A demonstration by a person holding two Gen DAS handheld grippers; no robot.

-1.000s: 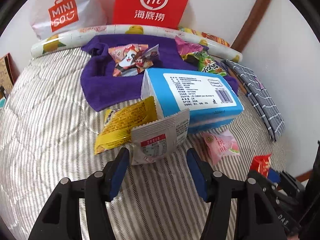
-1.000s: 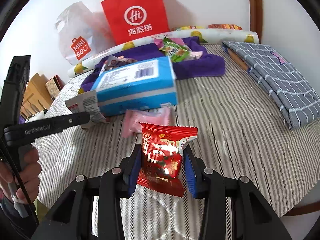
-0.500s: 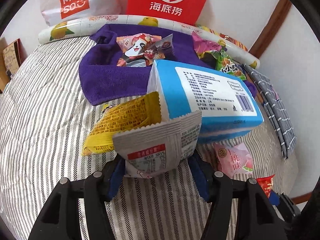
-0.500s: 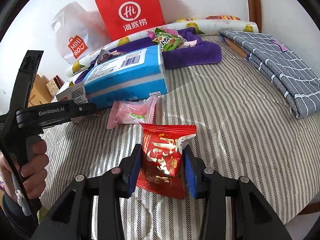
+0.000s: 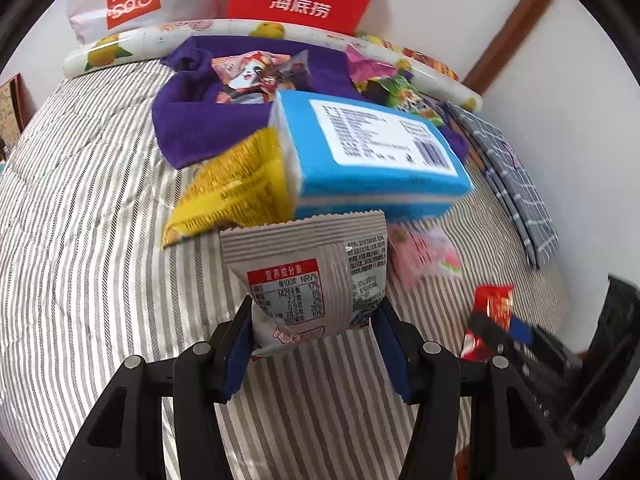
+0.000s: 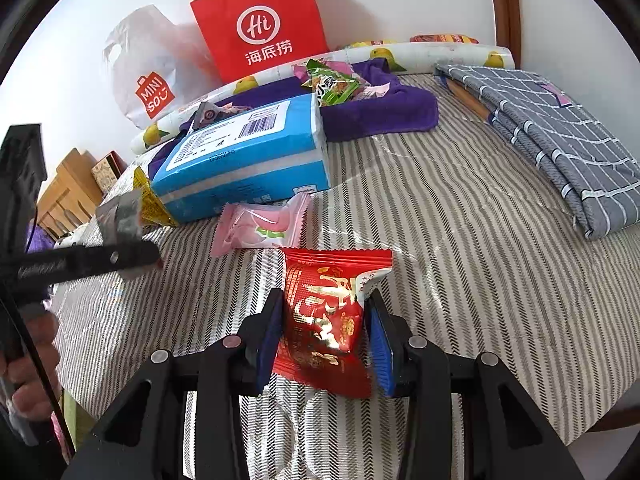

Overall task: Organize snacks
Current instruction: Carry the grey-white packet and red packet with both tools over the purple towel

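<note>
A striped bedspread (image 6: 460,240) fills both views, with a red paper shopping bag (image 6: 260,24) and a white plastic shopping bag (image 6: 140,72) at the upper left of the right-wrist view, a folded grey checked cloth (image 6: 552,136) at right, and a purple towel (image 5: 208,120) holding several packets at top centre of the left-wrist view. A blue tissue pack (image 5: 376,160) lies at centre, its long axis running from upper left to lower right in the left-wrist view, with a yellow snack packet (image 5: 236,192) against its near end and a pink snack packet (image 6: 260,228) just below it. At lower centre of the left-wrist view the left gripper (image 5: 316,344) is closing on an upright grey snack packet (image 5: 308,280), crimped edge up, label facing the camera, long axis roughly vertical. The right gripper (image 6: 324,340) is clamped on a red snack packet (image 6: 328,312), also standing upright between the pads with its crimped end away from the camera. The likely risks: the grey packet, caught only at its lower part, could pivot or slide out if lifted before the pads press firmly, and the puffed red packet could squirm free under a hard squeeze.
</note>
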